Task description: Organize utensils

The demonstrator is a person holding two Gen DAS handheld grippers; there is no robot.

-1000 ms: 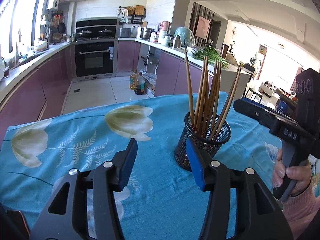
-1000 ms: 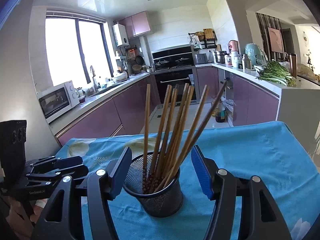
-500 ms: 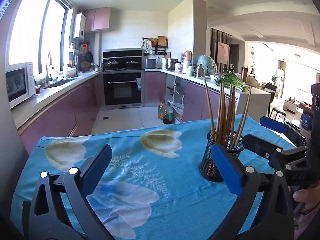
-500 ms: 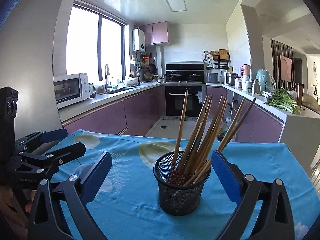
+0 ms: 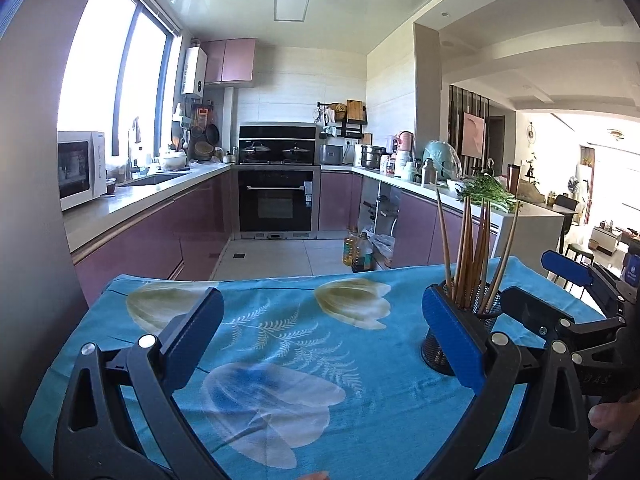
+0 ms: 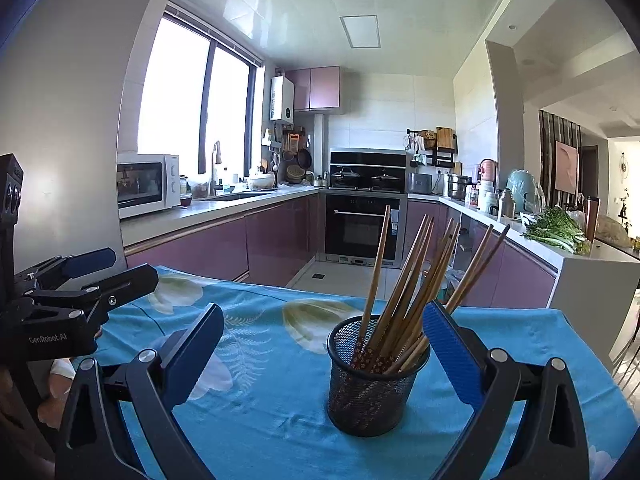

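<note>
Left wrist view: the left tool spreads its two blue-padded fingers wide, with nothing between them. Below lies a tabletop covered by a turquoise cloth printed with pale tulips. At the right stands a black wire-mesh cup, partly hidden behind the tool's right finger, holding a bundle of brown wooden chopsticks upright. The right tool enters from the right edge, and part of a hand shows beneath it.

Right wrist view: the right tool is also fully open and holds nothing. The mesh cup stands ahead, nearer its right finger, the chopsticks fanning up and rightward. No utensil lies loose on the cloth, so the gathering looks finished, with nothing visibly left to collect. The left tool sits at the left edge; white lettering on its body reads "GenRobot.AI". A white microwave oven stands on the kitchen counter behind.
</note>
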